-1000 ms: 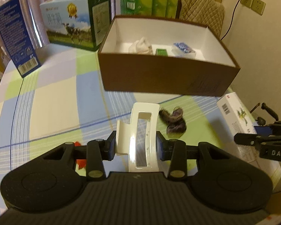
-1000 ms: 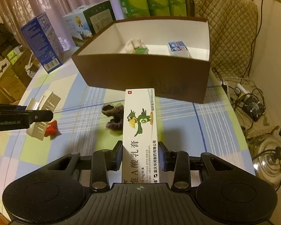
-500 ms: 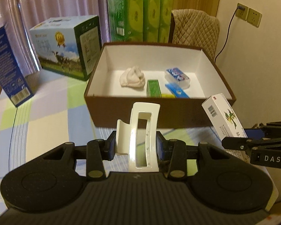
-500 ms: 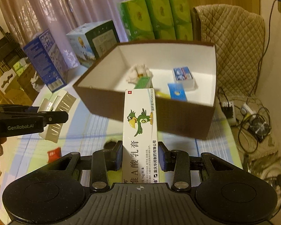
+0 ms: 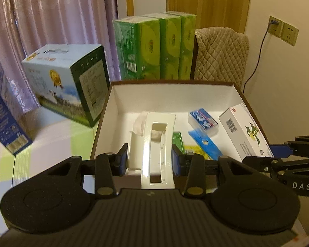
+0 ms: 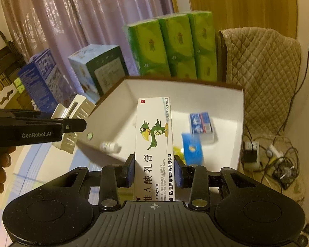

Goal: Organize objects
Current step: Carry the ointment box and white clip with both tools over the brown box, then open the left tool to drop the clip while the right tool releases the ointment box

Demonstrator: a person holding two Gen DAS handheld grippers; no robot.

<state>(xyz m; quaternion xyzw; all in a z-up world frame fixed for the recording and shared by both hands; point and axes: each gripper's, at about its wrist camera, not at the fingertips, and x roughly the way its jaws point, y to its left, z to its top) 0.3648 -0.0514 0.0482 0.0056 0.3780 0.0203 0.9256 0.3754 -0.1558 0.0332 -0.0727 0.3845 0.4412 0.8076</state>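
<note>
Hovering above brown box (image 5: 105,111): left claw (image 5: 148,160) clamping white clip (image 5: 154,144), right claw (image 6: 153,170) clamping ointment carton (image 6: 154,135).

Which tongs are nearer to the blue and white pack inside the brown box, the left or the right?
Right. The right tongs, holding the ointment box, are beside the blue and white pack. The left tongs, holding the white clip, are farther left.

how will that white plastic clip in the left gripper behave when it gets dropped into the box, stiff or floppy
Probably stiff: the white plastic clip keeps its curved shape while the left gripper squeezes its sides. It looks glossy, so it may slip as the grip eases. With its open slot it is likely light, and should land harmlessly in the brown box.
</note>
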